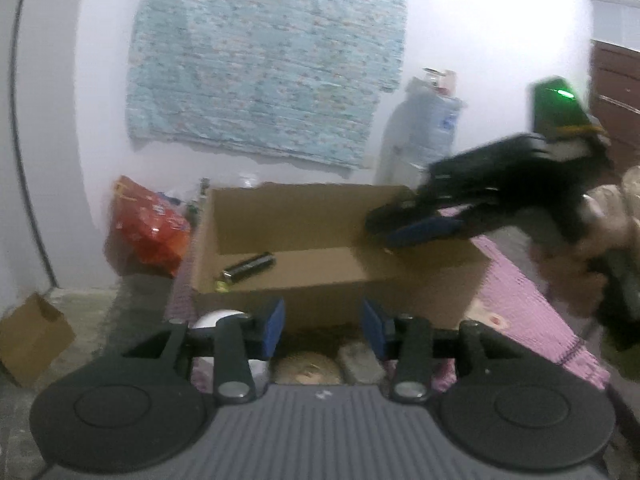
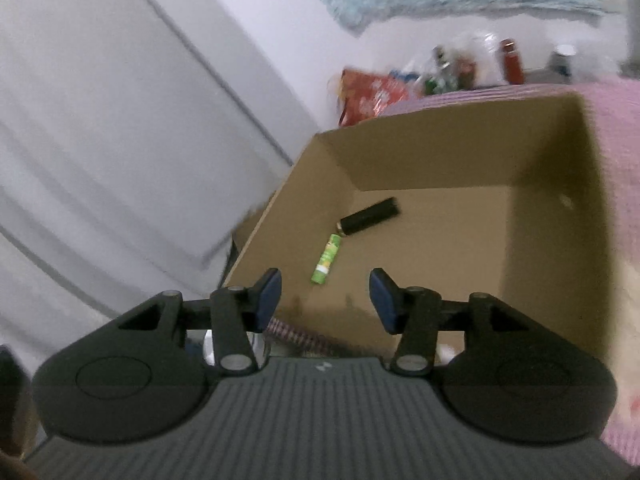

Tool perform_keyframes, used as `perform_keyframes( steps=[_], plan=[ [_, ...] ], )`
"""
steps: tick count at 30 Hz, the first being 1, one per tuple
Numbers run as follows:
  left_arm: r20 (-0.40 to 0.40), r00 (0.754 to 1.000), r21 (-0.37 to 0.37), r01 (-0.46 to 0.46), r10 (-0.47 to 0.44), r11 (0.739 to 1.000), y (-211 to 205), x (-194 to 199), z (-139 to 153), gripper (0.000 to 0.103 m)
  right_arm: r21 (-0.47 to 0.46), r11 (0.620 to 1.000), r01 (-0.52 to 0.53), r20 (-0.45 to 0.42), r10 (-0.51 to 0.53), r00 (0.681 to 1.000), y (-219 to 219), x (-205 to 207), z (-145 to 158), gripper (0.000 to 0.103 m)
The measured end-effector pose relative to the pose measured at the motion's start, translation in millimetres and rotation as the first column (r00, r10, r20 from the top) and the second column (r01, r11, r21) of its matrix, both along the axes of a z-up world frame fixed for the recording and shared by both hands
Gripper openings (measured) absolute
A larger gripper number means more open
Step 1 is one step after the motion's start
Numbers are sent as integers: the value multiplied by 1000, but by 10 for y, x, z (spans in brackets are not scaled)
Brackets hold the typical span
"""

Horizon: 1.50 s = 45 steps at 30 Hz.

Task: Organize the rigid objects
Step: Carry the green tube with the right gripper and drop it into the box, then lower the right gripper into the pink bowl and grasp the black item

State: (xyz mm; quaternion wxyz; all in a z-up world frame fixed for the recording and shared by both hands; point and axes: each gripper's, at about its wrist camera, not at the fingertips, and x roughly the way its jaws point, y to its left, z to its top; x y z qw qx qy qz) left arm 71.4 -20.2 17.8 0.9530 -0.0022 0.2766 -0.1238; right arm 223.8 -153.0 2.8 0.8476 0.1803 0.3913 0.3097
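Note:
An open cardboard box (image 1: 320,296) (image 2: 552,216) stands on a pink mat. Inside lie a black cylinder (image 1: 250,267) (image 2: 370,216) and a small green tube (image 2: 328,258). My left gripper (image 1: 323,326) is open just short of the box's near wall, with nothing between its blue pads. Under it on the mat lie a white round thing (image 1: 216,318), a tan round object (image 1: 308,368) and a grey block (image 1: 360,362). My right gripper (image 2: 326,300) (image 1: 400,226) hangs over the box's right rim, open and empty, with the green tube just beyond its pads. A hand (image 1: 600,240) holds it.
A red bag (image 1: 148,224) and several bottles (image 2: 512,60) stand behind the box by the white wall. A big water bottle (image 1: 420,132) is at the back right. A small cardboard box (image 1: 32,340) sits on the floor at left. The pink mat (image 1: 532,308) reaches right.

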Motion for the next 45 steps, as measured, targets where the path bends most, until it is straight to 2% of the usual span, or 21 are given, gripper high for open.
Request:
perform_keyframes(
  steps=[3, 7, 11, 14, 19, 24, 27, 32, 37, 42, 45],
  plan=[
    [-33, 998, -15, 51, -52, 999, -89, -43, -75, 47, 65, 992, 106, -1, -106, 994, -476, -523, -134, 48],
    [-118, 983, -44, 137, -141, 990, -285, -18, -251, 47, 156, 955, 252, -62, -245, 968, -900, -1067, -551, 48],
    [-185, 964, -8, 191, -189, 982, -541, 22, -499, 47, 184, 914, 361, -130, -341, 931, -1056, -1409, -1001, 48],
    [-225, 952, 30, 218, -206, 976, -718, 18, -673, 47, 184, 909, 375, -178, -344, 922, -1084, -1503, -1219, 46],
    [-244, 951, 55, 211, -192, 976, -831, 41, -820, 47, 183, 909, 374, -166, -346, 923, -1065, -1465, -1242, 46],
    [-184, 968, 126, 199, -174, 972, -979, 151, -798, 43, 177, 922, 344, -140, -323, 936, -981, -1211, -1203, 43],
    [-162, 968, 155, 218, -192, 964, -1074, 289, -774, 40, 206, 915, 348, -132, -326, 936, -988, -1145, -1174, 43],
    [-223, 956, 203, 235, -189, 951, -1206, 601, -839, 32, 257, 895, 364, -154, -334, 930, -997, -1020, -1271, 43],
    [-270, 942, 248, 266, -197, 932, -1309, 752, -921, 32, 276, 880, 387, -184, -347, 920, -1076, -939, -1388, 43],
    [-295, 934, 289, 286, -199, 914, -1409, 827, -955, 38, 297, 869, 397, -197, -351, 916, -1137, -906, -1477, 43],
    [-311, 928, 319, 308, -208, 896, -1460, 814, -955, 38, 307, 865, 396, -204, -347, 915, -1156, -904, -1513, 43]
  ],
)
